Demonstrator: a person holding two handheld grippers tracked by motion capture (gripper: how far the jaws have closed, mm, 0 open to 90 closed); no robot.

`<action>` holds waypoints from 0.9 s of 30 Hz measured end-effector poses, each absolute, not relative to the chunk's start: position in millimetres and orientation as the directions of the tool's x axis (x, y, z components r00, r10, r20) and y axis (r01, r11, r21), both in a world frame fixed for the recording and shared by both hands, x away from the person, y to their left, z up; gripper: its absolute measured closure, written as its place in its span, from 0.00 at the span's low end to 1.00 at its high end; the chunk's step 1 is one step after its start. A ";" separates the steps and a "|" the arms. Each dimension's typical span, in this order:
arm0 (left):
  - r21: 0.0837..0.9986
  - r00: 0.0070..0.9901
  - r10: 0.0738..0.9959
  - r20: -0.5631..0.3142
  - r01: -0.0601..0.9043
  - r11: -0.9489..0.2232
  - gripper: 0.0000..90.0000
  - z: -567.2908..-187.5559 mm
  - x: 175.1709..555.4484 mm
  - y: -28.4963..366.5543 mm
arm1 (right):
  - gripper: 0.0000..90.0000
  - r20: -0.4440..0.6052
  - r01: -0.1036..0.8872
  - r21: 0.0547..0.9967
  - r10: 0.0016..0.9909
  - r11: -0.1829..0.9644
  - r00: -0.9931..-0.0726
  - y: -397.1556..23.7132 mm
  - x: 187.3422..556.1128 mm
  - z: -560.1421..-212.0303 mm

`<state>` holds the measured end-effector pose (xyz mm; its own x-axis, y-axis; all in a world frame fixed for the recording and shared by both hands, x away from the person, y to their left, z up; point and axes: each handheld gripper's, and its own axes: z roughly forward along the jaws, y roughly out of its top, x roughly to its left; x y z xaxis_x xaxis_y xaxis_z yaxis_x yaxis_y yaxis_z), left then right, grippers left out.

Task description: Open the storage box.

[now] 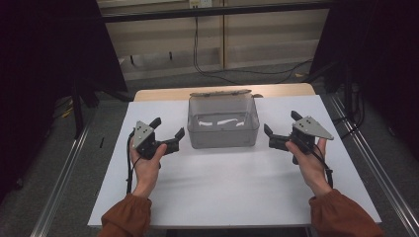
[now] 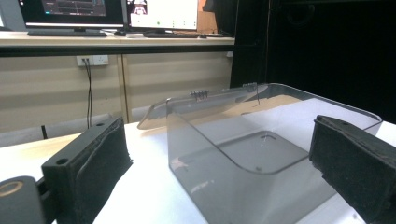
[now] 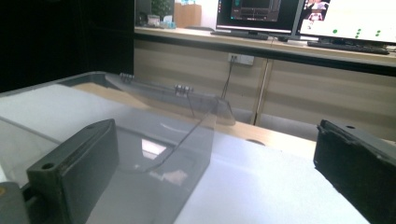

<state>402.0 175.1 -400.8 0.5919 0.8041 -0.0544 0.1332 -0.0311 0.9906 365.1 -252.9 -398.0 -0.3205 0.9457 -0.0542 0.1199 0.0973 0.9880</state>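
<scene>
Box [image 1: 223, 121], clear plastic, sits mid-table, lid apparently hinged back on far side. Left gripper [image 1: 167, 131] and right gripper [image 1: 281, 125] flank it, jaws spread wide, grasping nothing.

The box [image 1: 223, 121] stands on the desk [image 1: 232, 182] near its far edge, midway between the left gripper [image 1: 168, 132] and right gripper [image 1: 281, 129].

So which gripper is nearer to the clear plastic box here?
Left, by a little. The left gripper sits just off the left wall of the clear plastic box, jaws open, one tip almost at it. The right gripper is open too, slightly farther off its right wall.
</scene>
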 end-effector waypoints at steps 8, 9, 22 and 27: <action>0.991 0.583 0.811 -0.058 0.133 -0.025 0.05 -405.2 386.8 183.7 | 0.00 -0.056 0.129 0.987 0.950 0.099 -0.306 -257.6 354.0 -405.4; 0.991 0.579 0.813 -0.062 0.135 -0.020 0.05 -405.6 384.9 184.8 | 0.00 -0.059 0.135 0.985 0.951 0.104 -0.305 -258.1 352.4 -405.9; 0.988 0.533 0.843 -0.074 0.152 -0.010 0.05 -415.9 363.8 200.5 | 0.00 -0.057 0.128 0.987 0.962 0.094 -0.267 -266.2 329.3 -413.6; 0.990 0.510 0.858 -0.055 0.140 -0.020 0.05 -420.8 356.3 208.8 | 0.00 -0.056 0.124 0.988 0.967 0.089 -0.249 -271.3 317.9 -415.0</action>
